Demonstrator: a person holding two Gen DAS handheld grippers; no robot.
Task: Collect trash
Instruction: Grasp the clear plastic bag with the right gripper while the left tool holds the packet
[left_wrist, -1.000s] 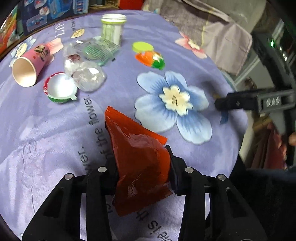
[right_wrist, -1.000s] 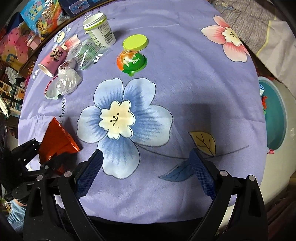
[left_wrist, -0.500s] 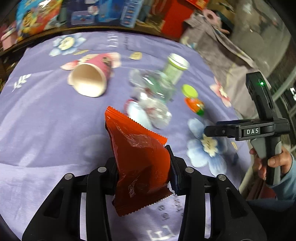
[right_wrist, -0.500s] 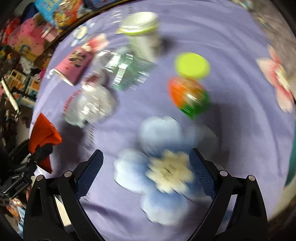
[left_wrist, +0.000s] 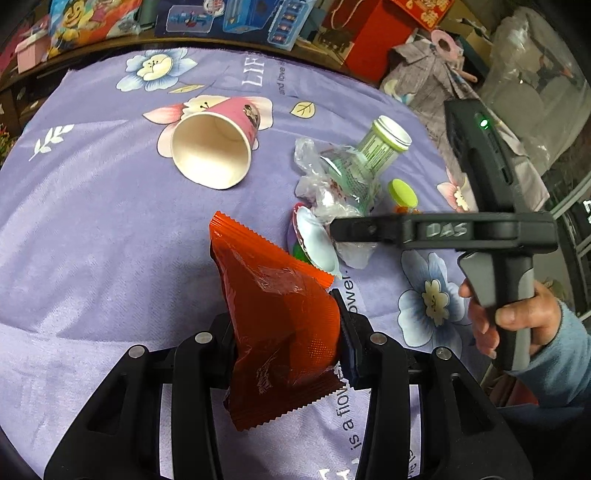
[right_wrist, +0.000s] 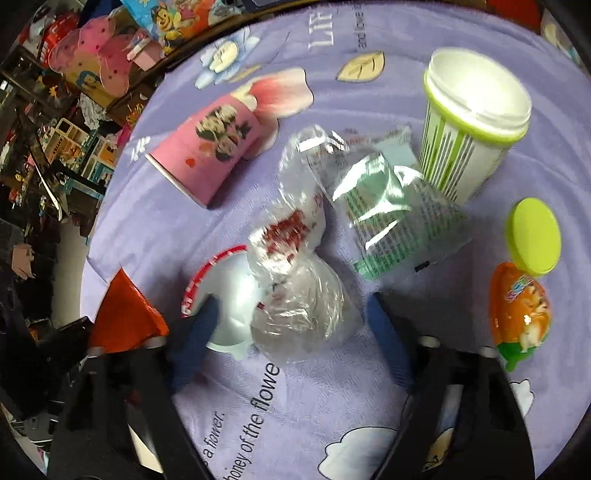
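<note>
My left gripper (left_wrist: 284, 332) is shut on an orange snack wrapper (left_wrist: 273, 314) and holds it above the purple flowered cloth (left_wrist: 92, 221); the wrapper also shows in the right wrist view (right_wrist: 123, 314). My right gripper (right_wrist: 291, 317) is open, its fingers on either side of a crumpled clear plastic bag (right_wrist: 299, 291) that lies partly on a small white cup with a red rim (right_wrist: 221, 295). A pink paper cup (right_wrist: 207, 147) lies on its side. A green-striped white tub (right_wrist: 469, 129) stands upright beside a green foil wrapper (right_wrist: 391, 218).
A lime lid (right_wrist: 533, 236) and an orange-green jelly cup (right_wrist: 521, 314) lie at the right. Toy boxes (left_wrist: 229, 18) and a red box (left_wrist: 373, 33) crowd the far side of the table. Grey clothing (left_wrist: 436, 77) lies at the right rear.
My right gripper has moved forward over the cloth to the clear plastic bag and now straddles it. My left gripper still holds the orange wrapper and has swung its view left.
</note>
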